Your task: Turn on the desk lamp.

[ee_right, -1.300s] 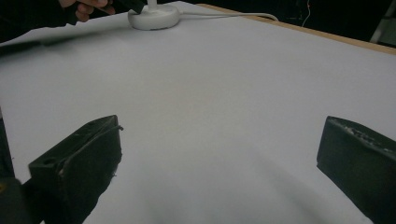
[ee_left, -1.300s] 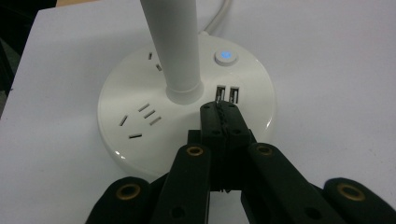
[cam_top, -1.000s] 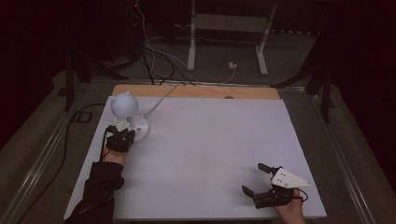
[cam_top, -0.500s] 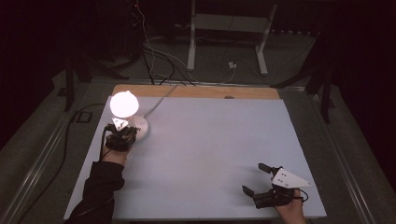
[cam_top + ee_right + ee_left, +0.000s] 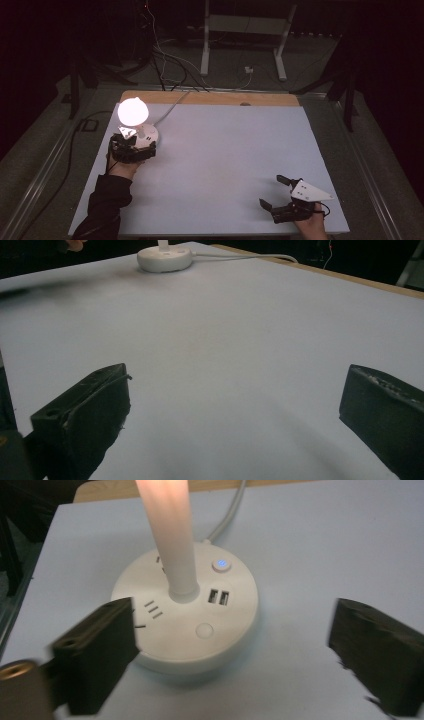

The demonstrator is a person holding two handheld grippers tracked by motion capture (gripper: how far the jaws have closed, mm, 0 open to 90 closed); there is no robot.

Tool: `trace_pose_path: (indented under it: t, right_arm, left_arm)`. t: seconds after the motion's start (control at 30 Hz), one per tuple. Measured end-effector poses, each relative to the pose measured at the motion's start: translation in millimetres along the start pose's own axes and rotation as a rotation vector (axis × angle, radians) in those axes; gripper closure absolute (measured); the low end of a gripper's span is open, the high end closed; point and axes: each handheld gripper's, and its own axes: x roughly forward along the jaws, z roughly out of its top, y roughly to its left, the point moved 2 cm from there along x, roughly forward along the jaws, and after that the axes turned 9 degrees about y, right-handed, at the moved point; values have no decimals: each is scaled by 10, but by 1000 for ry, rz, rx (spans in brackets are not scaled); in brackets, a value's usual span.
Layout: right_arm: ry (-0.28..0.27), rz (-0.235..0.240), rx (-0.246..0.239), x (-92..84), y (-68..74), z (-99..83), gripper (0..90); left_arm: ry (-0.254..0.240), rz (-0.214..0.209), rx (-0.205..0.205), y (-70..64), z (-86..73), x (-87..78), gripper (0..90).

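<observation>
Two USB ports [image 5: 218,598] on lamp base [image 5: 185,617] — left claw [image 5: 235,650] view.

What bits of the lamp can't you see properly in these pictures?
- Lamp globe: in the left gripper view the top edge cuts it off; the glowing stem runs out of frame.
- Lamp base: in the high view the left tool covers its near side, and its buttons are too small to read.
- Cord: it fades into the dark behind the table.
- Right gripper view: the base is far off, its stem cut by the top edge.
</observation>
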Motion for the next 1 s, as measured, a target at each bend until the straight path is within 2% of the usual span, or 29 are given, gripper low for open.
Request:
trace_pose_path:
  t: [0.17, 0.23, 0.3, 0.47, 0.93, 1.0]
  right_arm:
    - [0, 0, 1, 3, -3, 3, 0]
    - [0, 1, 1, 6, -1, 2, 0]
    - [1, 1, 0, 4, 2, 1, 0]
    - [-3, 2, 3, -2, -1, 6, 0]
    - [-2, 3, -4, 6, 14, 10, 0]
    - [-3, 3, -3, 4, 16, 9, 0]
  left_arm:
    - [-35, -21, -6, -16, 26, -81, 4]
    - [-56, -55, -12, -18, 32, -123, 4]
    - [-50, -80, -10, -31, 31, -154, 4]
    - [-32, -105, 47, -87, 1, -219, 3]
    - [-28, -187, 79, -87, -281, -425, 4]
    - [-25, -195, 94, -87, -321, -446, 4]
